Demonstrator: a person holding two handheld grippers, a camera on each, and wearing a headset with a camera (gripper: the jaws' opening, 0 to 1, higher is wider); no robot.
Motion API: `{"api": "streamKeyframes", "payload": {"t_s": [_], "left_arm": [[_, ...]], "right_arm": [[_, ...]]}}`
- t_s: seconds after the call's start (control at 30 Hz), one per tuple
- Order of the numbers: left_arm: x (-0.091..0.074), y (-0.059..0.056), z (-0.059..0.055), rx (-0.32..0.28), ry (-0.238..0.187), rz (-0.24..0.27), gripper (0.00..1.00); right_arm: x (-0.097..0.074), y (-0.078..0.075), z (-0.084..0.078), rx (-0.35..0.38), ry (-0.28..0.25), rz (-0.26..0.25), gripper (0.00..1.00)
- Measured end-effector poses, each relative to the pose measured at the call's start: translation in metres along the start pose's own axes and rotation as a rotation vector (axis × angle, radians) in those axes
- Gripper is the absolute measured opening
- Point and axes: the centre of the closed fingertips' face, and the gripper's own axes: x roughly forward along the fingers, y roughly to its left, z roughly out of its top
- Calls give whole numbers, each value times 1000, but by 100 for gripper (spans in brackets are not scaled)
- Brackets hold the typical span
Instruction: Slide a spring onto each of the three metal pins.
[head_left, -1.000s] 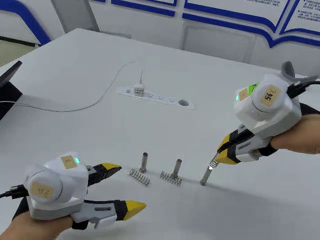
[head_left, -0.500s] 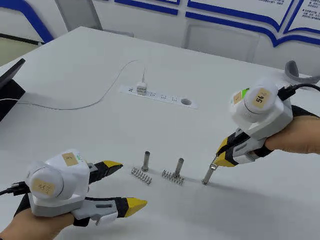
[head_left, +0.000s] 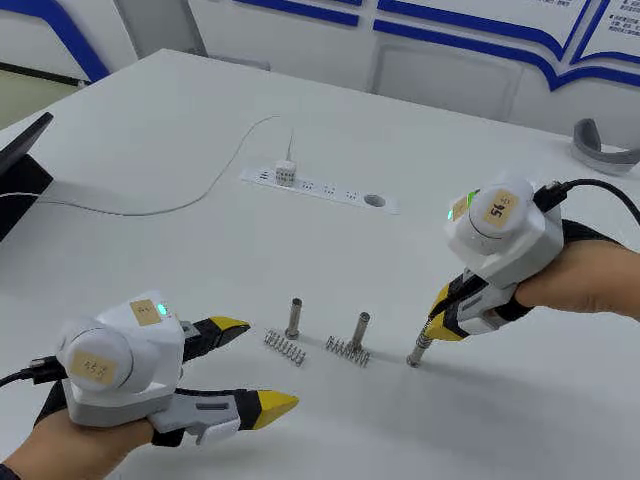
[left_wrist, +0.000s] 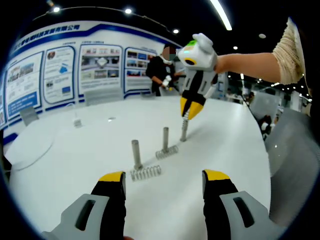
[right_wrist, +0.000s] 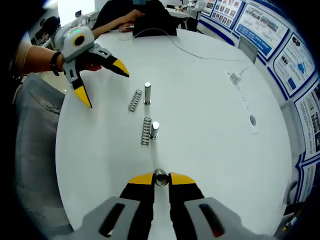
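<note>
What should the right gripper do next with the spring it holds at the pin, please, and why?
Probably ease the spring down the right-hand pin, then open. The right gripper has its fingers shut on the spring, which appears to sit at the pin's top, with bare pin showing below it.

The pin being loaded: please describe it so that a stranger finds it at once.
On the white table, three metal pins stand in a row before the power strip. It is the rightmost pin, under the right gripper. Its neighbours each have a spring lying beside them; it has none.
</note>
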Motion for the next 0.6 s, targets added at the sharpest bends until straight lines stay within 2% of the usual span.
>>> {"api": "streamKeyframes", "payload": {"t_s": [0.6], "left_arm": [[1, 1, 1, 4, 4, -1, 63]], "right_arm": [[26, 1, -15, 31, 37, -1, 12]]}}
